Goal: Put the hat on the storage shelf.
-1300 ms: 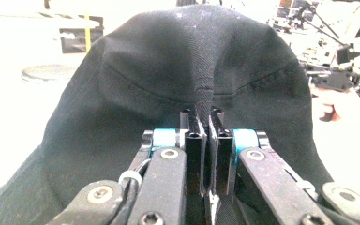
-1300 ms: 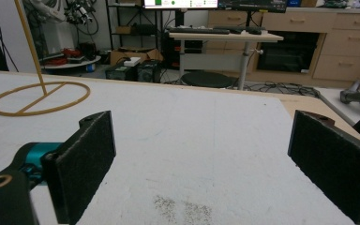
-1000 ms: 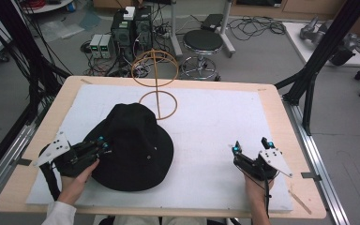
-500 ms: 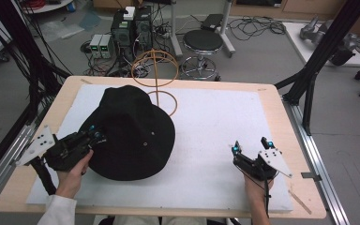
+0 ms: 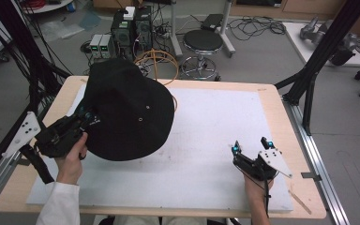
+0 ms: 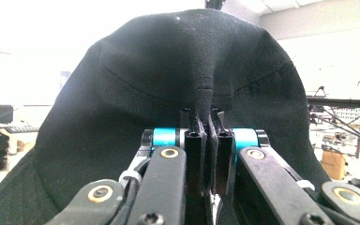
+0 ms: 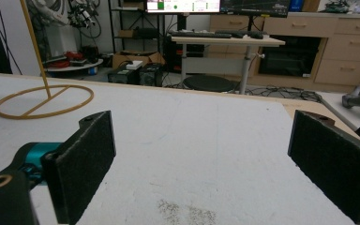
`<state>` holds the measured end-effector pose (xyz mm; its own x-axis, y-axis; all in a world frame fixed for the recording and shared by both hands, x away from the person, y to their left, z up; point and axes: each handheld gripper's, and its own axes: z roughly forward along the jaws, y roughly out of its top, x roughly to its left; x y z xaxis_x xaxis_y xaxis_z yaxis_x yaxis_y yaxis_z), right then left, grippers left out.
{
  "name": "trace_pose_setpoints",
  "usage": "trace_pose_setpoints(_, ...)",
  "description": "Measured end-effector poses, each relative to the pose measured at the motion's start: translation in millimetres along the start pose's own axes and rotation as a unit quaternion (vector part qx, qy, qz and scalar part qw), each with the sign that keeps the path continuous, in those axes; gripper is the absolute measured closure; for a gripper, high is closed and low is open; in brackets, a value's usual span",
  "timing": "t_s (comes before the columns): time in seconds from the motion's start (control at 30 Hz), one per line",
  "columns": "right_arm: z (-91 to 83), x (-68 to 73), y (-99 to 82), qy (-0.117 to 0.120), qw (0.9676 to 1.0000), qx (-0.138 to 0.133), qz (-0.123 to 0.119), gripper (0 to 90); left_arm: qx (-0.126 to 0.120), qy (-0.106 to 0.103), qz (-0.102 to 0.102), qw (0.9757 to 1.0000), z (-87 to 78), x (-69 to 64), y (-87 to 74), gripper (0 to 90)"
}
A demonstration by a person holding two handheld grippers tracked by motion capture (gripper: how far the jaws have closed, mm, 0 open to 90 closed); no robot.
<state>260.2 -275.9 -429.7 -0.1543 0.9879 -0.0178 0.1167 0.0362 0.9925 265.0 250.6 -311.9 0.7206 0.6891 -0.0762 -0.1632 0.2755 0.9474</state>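
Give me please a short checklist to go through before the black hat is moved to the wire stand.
1. Left gripper grips the hat: ok, jaws shut on a pinched fold of the brim.
2. Black bucket hat is off the table: ok, lifted and tilted.
3. Wire hat stand is upright: cannot tell, the hat hides most of it in the high view; the right gripper view shows its base ring flat on the mat.
4. Right gripper is out of the way: ok, open, low near the table's right front.
5. White mat between hat and stand is free: ok.
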Motion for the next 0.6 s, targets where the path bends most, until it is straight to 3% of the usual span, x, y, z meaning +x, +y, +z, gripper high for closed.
trace_pose_setpoints(0.13, -0.1, 0.2, 0.2, 0.000, 1.0000, -0.003, 0.000, 6.8, -0.014, 0.003, -0.004, 0.9999, 8.0, 4.2, 3.1, 87.2)
trace_pose_setpoints(0.33, -0.1, 0.6, 0.6, -0.002, 1.0000, -0.004, 0.005, 6.8, -0.046, 0.016, -0.028, 0.9984, 22.2, 13.1, 5.3, 87.2)
trace_pose_setpoints(0.6, 1.0, 1.1, 0.5, 0.002, 1.0000, -0.002, 0.005, 6.8, -0.064, 0.032, -0.021, 0.9972, 45.0, 16.9, 12.1, 87.2)
